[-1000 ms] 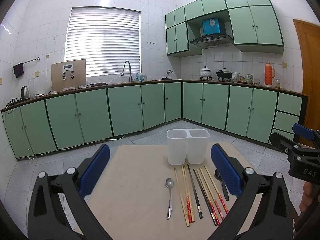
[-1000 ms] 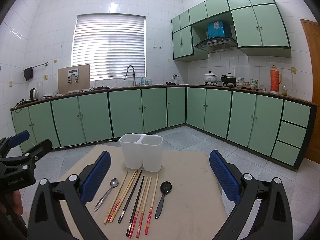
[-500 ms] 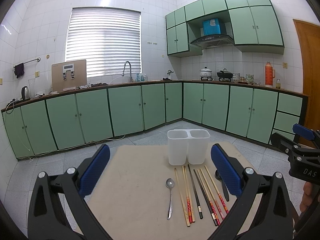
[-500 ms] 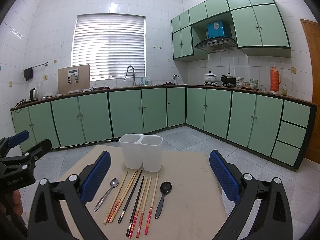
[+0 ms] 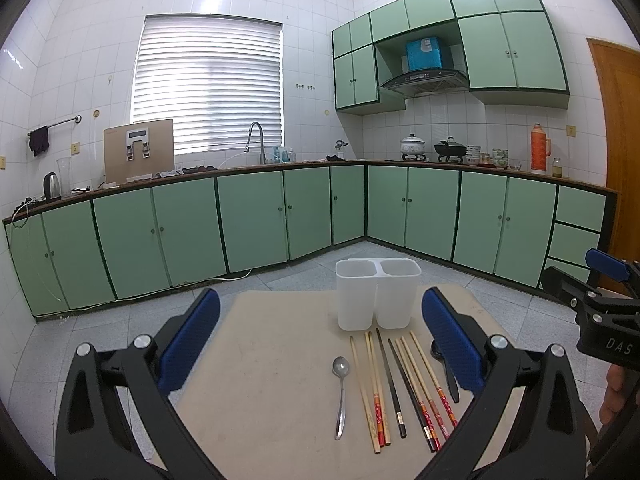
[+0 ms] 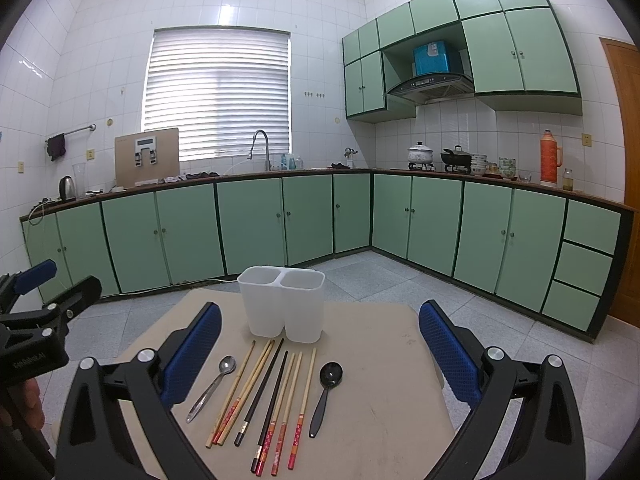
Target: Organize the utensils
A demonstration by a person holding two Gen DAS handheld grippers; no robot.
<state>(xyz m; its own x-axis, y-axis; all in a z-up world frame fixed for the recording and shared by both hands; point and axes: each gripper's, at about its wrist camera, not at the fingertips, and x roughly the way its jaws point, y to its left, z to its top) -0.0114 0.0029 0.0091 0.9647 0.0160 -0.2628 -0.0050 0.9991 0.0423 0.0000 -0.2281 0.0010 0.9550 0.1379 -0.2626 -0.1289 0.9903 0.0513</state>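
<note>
1. Left gripper point(image 5: 320, 336) hovers above the table point(image 5: 256, 360) with its jaws spread wide and nothing between them; its blue pads point(image 5: 190, 338) frame the near half of the tabletop.

2. A metal spoon point(image 6: 212, 386) lies at the left end of the row, bowl toward the holder, just beside the first chopsticks and apart from them.

3. The chopsticks point(image 6: 260, 392) lie side by side in the middle of the row, light wooden ones with red ends and two black ones, tips pointing at the holder. None is lifted.

4. The holder point(image 6: 280, 304), a white two-compartment bin, stands upright at the far side of the table, just beyond the chopstick tips. As far as both views show, both compartments hold nothing.

5. A black spoon point(image 6: 326, 396) closes the row on the right, lying flat and apart from the last chopstick.

6. Right gripper point(image 6: 320, 344) hangs over the row, jaws equally wide and holding nothing.

7. Judged from this layout, sorting has not begun: every utensil is on the table, and all of them remain to be picked up and dropped into the holder.
</note>
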